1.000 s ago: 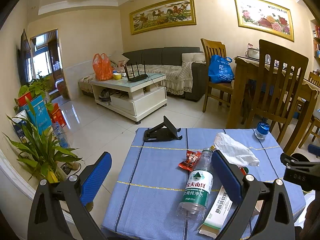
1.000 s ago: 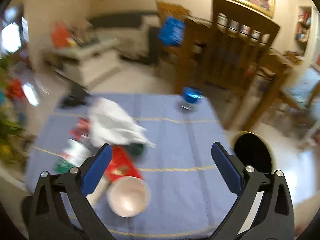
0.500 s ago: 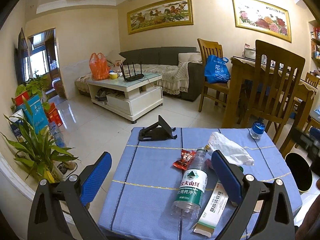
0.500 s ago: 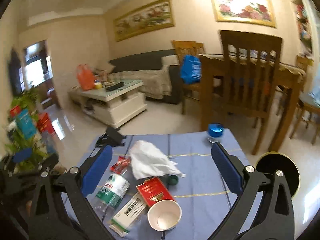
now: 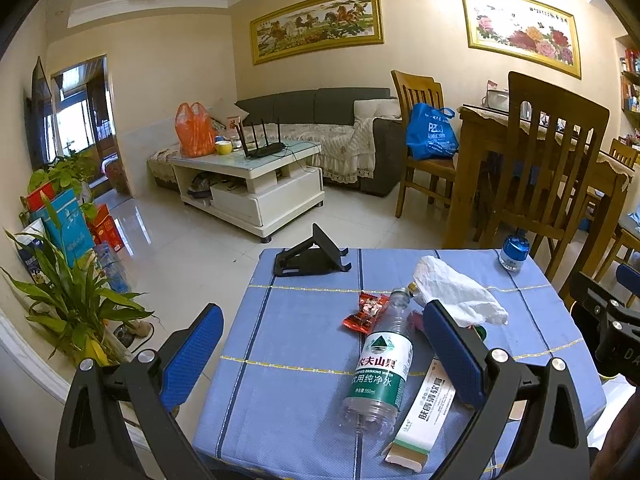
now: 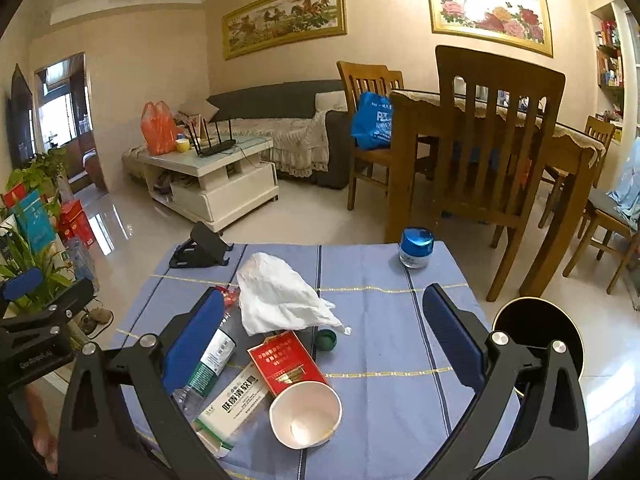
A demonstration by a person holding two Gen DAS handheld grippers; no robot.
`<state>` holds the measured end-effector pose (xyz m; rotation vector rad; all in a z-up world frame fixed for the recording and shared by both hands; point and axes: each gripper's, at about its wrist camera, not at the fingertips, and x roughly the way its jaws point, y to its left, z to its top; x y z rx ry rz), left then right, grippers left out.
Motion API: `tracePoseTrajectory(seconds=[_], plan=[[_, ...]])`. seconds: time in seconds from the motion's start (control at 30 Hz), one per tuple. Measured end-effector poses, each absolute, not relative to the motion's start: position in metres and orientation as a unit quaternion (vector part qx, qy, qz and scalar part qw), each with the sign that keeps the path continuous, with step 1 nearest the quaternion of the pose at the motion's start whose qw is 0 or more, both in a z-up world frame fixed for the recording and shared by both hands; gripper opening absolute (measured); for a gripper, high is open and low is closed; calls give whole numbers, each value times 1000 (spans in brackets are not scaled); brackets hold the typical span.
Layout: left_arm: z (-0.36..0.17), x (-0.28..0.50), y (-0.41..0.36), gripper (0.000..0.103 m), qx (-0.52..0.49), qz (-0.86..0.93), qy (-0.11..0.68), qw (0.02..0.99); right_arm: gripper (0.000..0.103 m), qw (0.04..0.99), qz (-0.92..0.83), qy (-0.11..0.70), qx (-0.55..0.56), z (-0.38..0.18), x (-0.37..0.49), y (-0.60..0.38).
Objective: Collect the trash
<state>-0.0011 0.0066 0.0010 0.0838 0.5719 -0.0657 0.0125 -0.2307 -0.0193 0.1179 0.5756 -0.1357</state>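
Each gripper (image 5: 320,354) (image 6: 320,340) has a black angular frame, blue rectangular pads and silver screws.

In the right wrist view, the left finger (image 6: 194,338) of the right hand-held gripper (image 6: 322,340) covered the middle of the water bottle (image 6: 210,364), and the tissue (image 6: 280,292) hid most of the red snack wrapper (image 6: 225,294) beyond it. The bin (image 6: 536,332), right of that hand-held gripper, sat partly behind its right finger. In the left wrist view, the left hand-held gripper (image 5: 324,350) hid the paper cup, and its right finger masked part of the carton (image 5: 424,408). The worktop (image 5: 288,360) ran off the bottom edge.
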Motion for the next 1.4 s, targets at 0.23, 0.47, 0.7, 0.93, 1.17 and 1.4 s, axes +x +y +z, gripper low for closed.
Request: tracePoseTrajectory(seconds=[0.23,0.47,0.7,0.93,1.17,1.4], plan=[[-4,1,0,97,44,-30,285,957,98,951,-69,295,70,-23,16,-236],[-6,4,1,97,45,-29,284,957,98,948,-72,301,70,-27,19,-236],[-8,5,1,97,43,-28,284,957,98,948,-71,303,72,-27,20,-237],[-8,5,1,97,43,-28,284,957,98,948,-73,302,70,-27,21,-236],[-11,7,2,97,39,-32,290,956,98,946,-67,308,72,-29,21,-235],[-61,40,53,97,16,0,367,930,98,906,59,398,133,-53,46,-219]])
